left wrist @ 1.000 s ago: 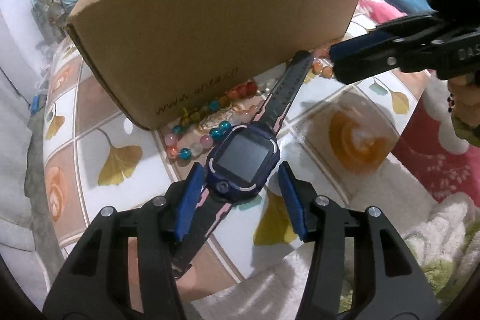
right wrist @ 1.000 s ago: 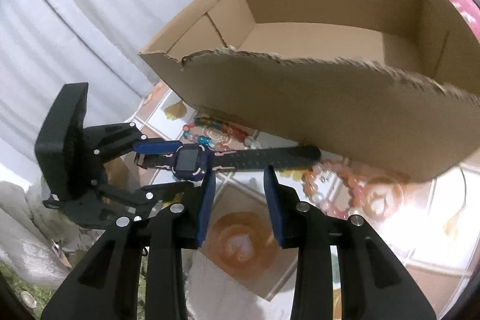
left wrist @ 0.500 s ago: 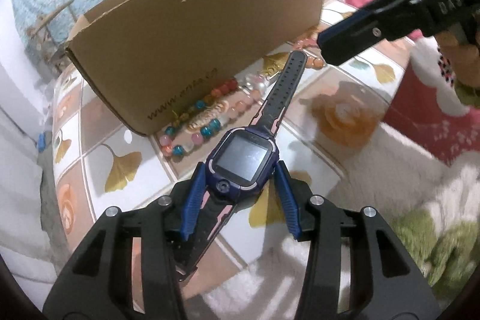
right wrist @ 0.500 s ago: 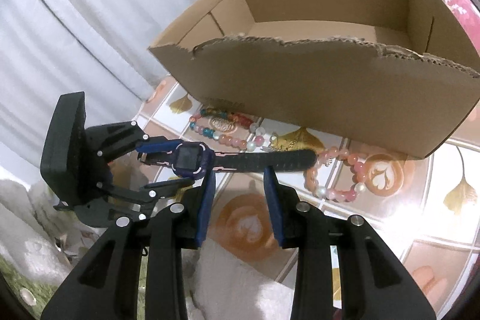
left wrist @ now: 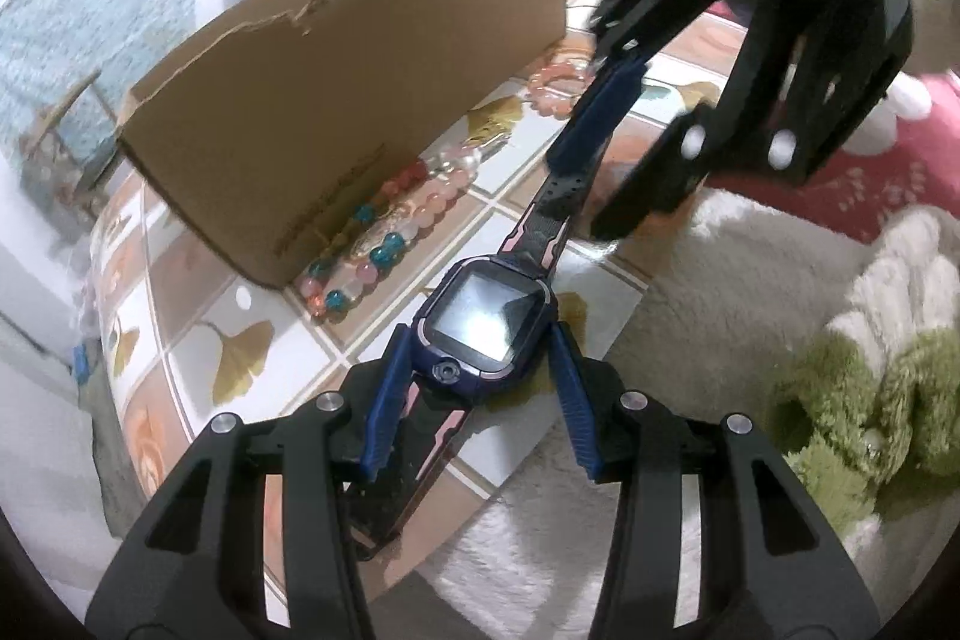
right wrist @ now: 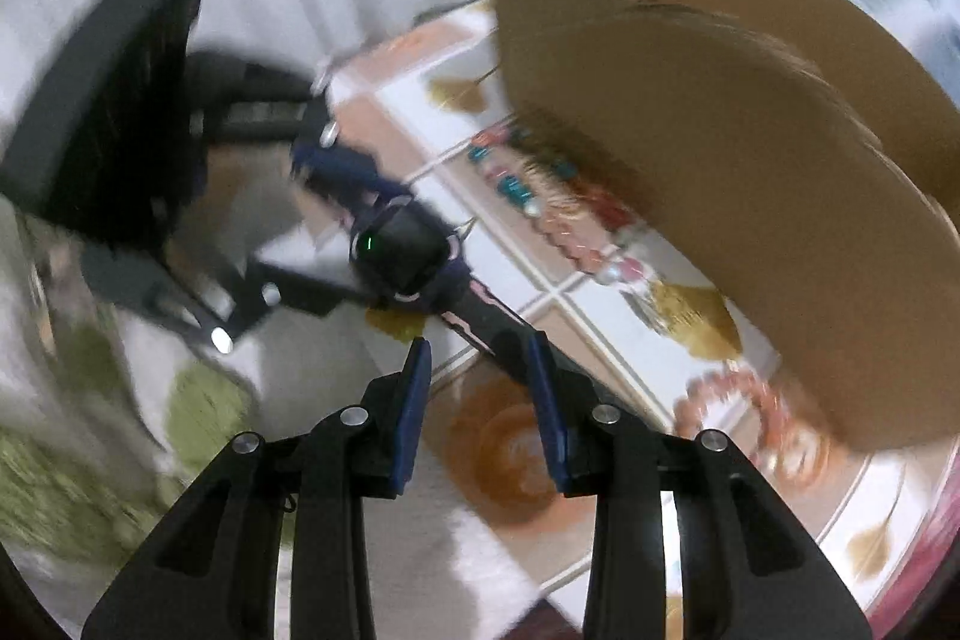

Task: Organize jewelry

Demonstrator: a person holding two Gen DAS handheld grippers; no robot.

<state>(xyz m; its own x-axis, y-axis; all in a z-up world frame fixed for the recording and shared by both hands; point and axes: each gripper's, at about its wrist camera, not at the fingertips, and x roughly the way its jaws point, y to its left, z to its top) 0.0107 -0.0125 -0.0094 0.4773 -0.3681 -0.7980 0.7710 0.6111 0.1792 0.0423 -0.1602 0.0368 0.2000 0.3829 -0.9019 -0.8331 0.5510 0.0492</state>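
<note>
The left hand-held gripper (left wrist: 483,388) is clamping the watch (left wrist: 487,325) by its case, lifted just over the desk (left wrist: 198,340) edge; the long strap could be dragging the bracelets (left wrist: 384,235) or catching the box (left wrist: 336,100) wall on the way in. The right hand-held gripper (right wrist: 480,409) is sitting part open, its fingers straddling the strap's far end; contact is unclear through blur. Beyond, the bracelets are lying against the box.

left tool (left wrist: 480,382) gripping watch (left wrist: 487,319), cardboard box (left wrist: 360,100) beyond
</note>
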